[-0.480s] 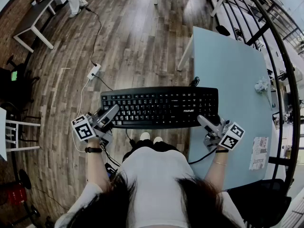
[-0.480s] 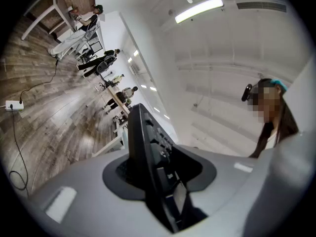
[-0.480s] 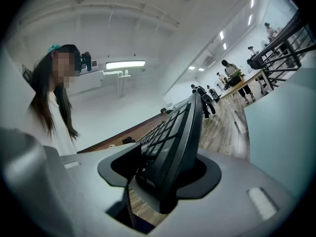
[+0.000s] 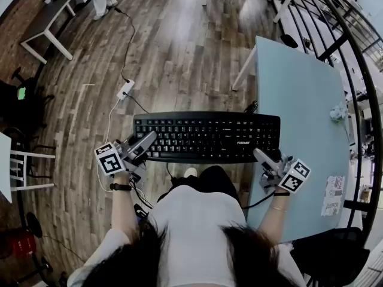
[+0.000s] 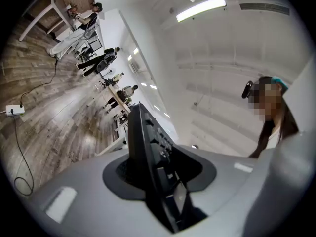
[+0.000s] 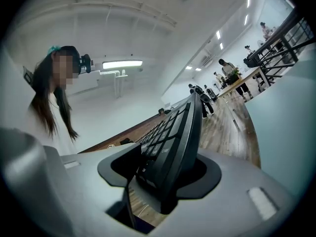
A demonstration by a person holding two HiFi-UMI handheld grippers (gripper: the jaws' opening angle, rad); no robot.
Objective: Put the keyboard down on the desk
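Nearest to me in the head view, the left gripper (image 4: 145, 140) and the right gripper (image 4: 260, 155) sit on either side of the person's lap, each with its marker cube turned up. Their own views show what the head view cannot. The left fingers are closed tight on the left end of the black keyboard (image 4: 206, 136), and the right fingers are clamped the same way on its right end. In both views the board runs away edge-on between the fingers. From above, the keyboard is level between the two grippers. Its right end lies over the left edge of the pale blue surface (image 4: 302, 94) and the rest is out over the wooden floor (image 4: 173, 46). I cannot tell whether it touches the surface. In the right gripper view a key (image 6: 166, 149) just by the fingers reads "Enter". From above, a small white brand mark (image 4: 242, 142) shows on the keyboard's right part, too small for me to read. Off to the right on the surface lie a printed sheet (image 4: 333, 195), its text illegible, and a small pale crumpled object (image 4: 339, 111). Beyond the keyboard, a white power strip (image 4: 125, 89) lies on the floor with its cable. Only the gripper views show the ceiling light (image 5: 202, 9) and people standing at tables far down the room.
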